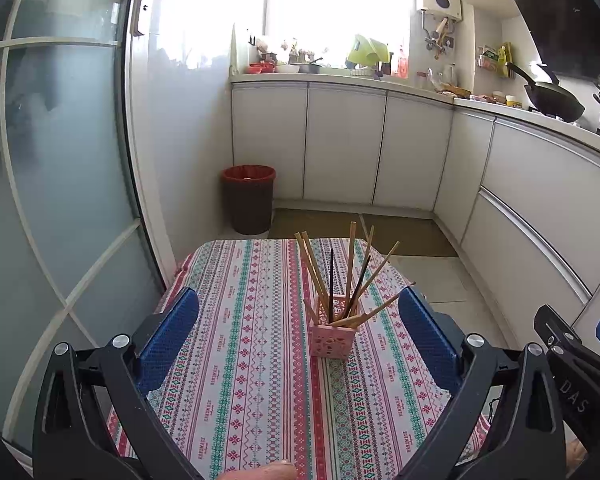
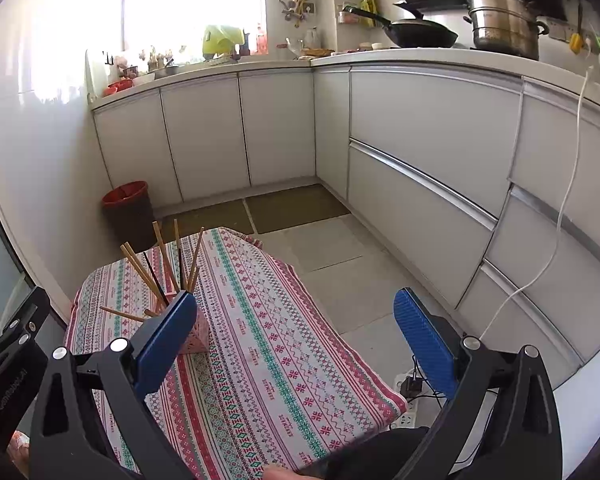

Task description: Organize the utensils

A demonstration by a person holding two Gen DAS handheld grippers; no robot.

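A small table draped in a striped red, green and white patterned cloth (image 1: 240,320) carries a pink perforated square plastic holder (image 1: 332,338), standing upright near the middle of the cloth. A bundle of wooden and dark chopsticks (image 1: 340,280) fans out of it, tips splayed in several directions, one leaning low toward the right. The left gripper (image 1: 298,320) hovers on the near side of the holder with its blue-padded tongs spread wide, gripping nothing. The right gripper (image 2: 296,320) is likewise spread apart and empty, held to the right of the holder. A dark waste bin with a red liner (image 1: 248,200) stands on the floor beyond the table's far left corner.
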